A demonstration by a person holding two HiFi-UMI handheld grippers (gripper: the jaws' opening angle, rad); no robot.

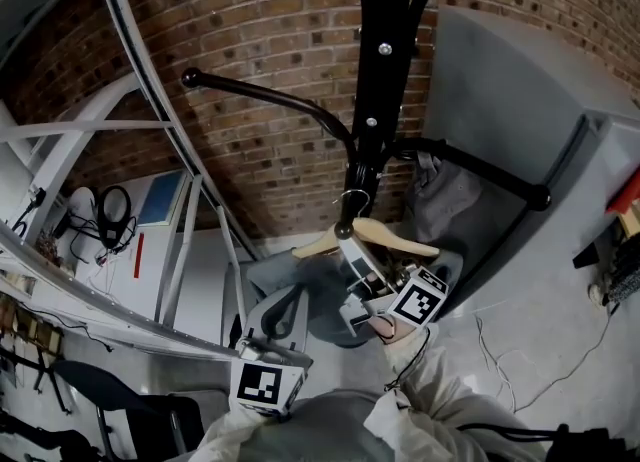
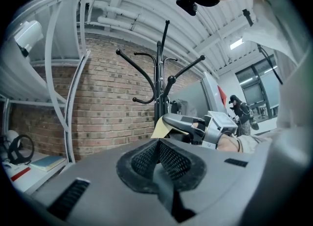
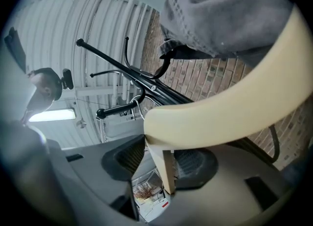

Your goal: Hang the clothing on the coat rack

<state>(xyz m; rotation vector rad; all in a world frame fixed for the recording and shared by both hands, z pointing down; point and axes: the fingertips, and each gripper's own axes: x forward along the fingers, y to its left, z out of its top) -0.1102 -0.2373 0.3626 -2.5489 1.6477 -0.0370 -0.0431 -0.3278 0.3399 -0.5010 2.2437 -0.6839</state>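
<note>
The black coat rack (image 1: 388, 50) stands against the brick wall. A wooden hanger (image 1: 365, 235) hangs by its metal hook (image 3: 139, 101) on a low peg of the rack, with grey clothing (image 1: 300, 300) draped on it. My right gripper (image 1: 360, 285) reaches up under the hanger. In the right gripper view its jaws stand open (image 3: 161, 159), with the hanger's wooden stem (image 3: 166, 169) between the pads and a gap on the left. My left gripper (image 1: 272, 350) is lower left, pointing level at the rack (image 2: 161, 98). It is shut (image 2: 159, 146), and nothing shows between its pads.
A second grey garment (image 1: 440, 190) hangs on the rack's right arm beside a grey partition (image 1: 520, 120). White metal shelving (image 1: 180, 210) with headphones (image 1: 112, 212) fills the left. A black chair (image 1: 110, 390) is at lower left, and cables (image 1: 500, 350) trail on the floor.
</note>
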